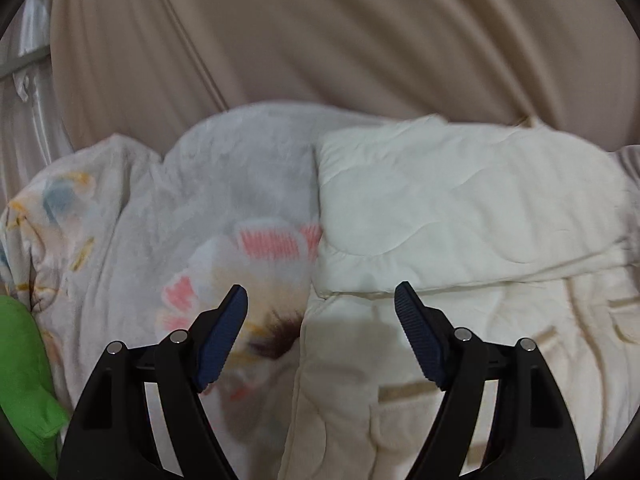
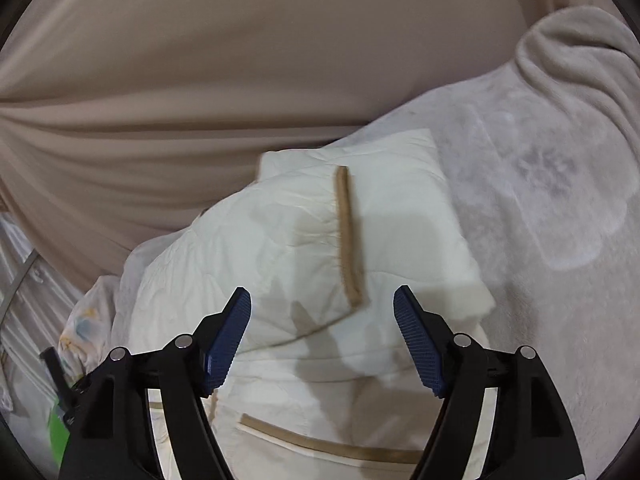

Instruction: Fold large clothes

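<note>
A cream quilted jacket (image 2: 304,248) is lying matt and softly puffed, its stitched cloth lightly creased, with a tan ribbed-looking trim band (image 2: 349,236) running along a sleeve cuff and a flat tan strip (image 2: 320,444) edging a pocket. Beneath the jacket, a pale grey fleece blanket (image 2: 540,184) is showing a fuzzy, napped pile; left of the jacket the same plush blanket is carrying a pink and brown flower print (image 1: 256,280). Behind the jacket, beige curtain cloth (image 1: 320,32) is hanging smooth and faintly sheened in folds. The left gripper (image 1: 320,296) and right gripper (image 2: 322,296) are showing matt black plastic arms, blue ridged rubbery pads (image 1: 224,332) and shiny metal pins (image 1: 179,336).
</note>
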A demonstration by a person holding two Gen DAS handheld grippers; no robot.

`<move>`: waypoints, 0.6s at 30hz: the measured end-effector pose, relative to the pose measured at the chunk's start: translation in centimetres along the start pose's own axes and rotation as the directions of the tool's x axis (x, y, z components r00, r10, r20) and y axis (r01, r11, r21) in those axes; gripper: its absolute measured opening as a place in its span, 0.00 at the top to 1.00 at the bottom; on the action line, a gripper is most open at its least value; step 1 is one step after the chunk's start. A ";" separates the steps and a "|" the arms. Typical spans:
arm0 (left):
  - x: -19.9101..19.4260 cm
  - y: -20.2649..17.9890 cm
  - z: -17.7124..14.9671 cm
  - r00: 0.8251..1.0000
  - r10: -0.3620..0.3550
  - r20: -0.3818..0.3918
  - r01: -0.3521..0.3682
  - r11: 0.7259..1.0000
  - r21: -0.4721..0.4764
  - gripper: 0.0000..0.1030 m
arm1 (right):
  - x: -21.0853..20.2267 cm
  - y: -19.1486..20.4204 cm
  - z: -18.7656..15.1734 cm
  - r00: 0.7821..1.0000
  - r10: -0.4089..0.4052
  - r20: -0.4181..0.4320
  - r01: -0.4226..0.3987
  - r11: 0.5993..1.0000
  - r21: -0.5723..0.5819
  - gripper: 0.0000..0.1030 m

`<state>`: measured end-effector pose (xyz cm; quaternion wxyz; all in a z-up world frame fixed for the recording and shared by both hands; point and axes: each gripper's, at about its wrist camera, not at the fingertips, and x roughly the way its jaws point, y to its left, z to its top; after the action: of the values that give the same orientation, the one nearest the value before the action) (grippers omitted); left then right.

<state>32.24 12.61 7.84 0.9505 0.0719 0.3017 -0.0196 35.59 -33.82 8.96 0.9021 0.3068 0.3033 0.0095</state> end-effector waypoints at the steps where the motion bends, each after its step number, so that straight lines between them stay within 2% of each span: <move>1: -1.2 0.0 0.2 1.000 0.000 0.025 0.000 1.000 0.011 0.28 | 0.4 0.4 0.1 1.000 -0.009 -0.005 0.009 1.000 -0.017 0.21; 3: -2.1 0.2 1.0 0.999 -0.004 0.045 0.004 1.000 -0.002 0.27 | 2.1 0.7 0.3 0.999 -0.040 -0.031 0.039 0.998 -0.039 0.21; 5: -1.4 0.1 2.3 1.000 -0.018 0.022 0.019 0.999 -0.046 0.27 | 4.0 0.3 0.2 0.996 -0.067 -0.063 0.065 0.997 -0.031 0.21; 6: -0.8 0.0 2.9 1.000 -0.022 0.010 0.023 0.997 -0.073 0.27 | 5.0 0.5 -0.2 0.995 -0.071 -0.070 0.070 0.997 -0.023 0.28; 7: 0.1 -0.4 3.6 1.000 -0.029 -0.008 0.028 0.995 -0.099 0.27 | 5.6 0.8 -0.1 0.995 -0.067 -0.071 0.066 0.998 -0.017 0.53; 9: 2.0 -1.4 4.6 0.999 -0.028 -0.038 0.023 0.992 -0.120 0.28 | 6.1 2.1 0.1 0.994 -0.064 -0.091 0.060 0.997 -0.044 0.86; 10: 3.0 -2.0 4.9 0.999 -0.017 -0.044 0.011 0.992 -0.124 0.28 | 5.5 3.3 0.3 0.996 -0.033 -0.088 0.027 0.998 -0.062 0.86; 12: 5.4 -3.3 5.2 0.998 0.018 -0.059 -0.024 0.994 -0.103 0.28 | 2.6 5.7 0.8 0.998 0.069 -0.014 -0.070 0.991 -0.114 0.87; 13: 6.4 -3.9 5.0 0.997 0.042 -0.072 -0.048 0.995 -0.092 0.28 | 0.3 7.2 1.1 0.989 0.142 0.040 -0.133 0.978 -0.162 0.87; 15: 8.7 -4.7 4.1 0.990 0.084 -0.109 -0.091 0.994 -0.061 0.28 | -1.9 7.9 1.3 0.977 0.187 0.104 -0.163 0.964 -0.208 0.87; 16: 9.8 -4.9 3.4 0.986 0.109 -0.123 -0.115 0.992 -0.050 0.27 | -2.2 7.4 1.2 0.979 0.163 0.125 -0.134 0.968 -0.214 0.87; 17: 10.4 -5.0 2.6 0.986 0.112 -0.123 -0.118 0.992 -0.040 0.27 | -1.4 6.5 0.9 0.988 0.084 0.126 -0.055 0.974 -0.219 0.87; 18: 10.7 -5.0 2.2 0.987 0.111 -0.120 -0.116 0.992 -0.040 0.24 | 0.8 5.4 0.3 0.993 -0.068 0.101 0.092 0.962 -0.257 0.86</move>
<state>41.82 7.44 2.85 0.9321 0.0677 0.3529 0.0459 37.32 -29.47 11.74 0.9472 0.1728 0.2702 -0.0012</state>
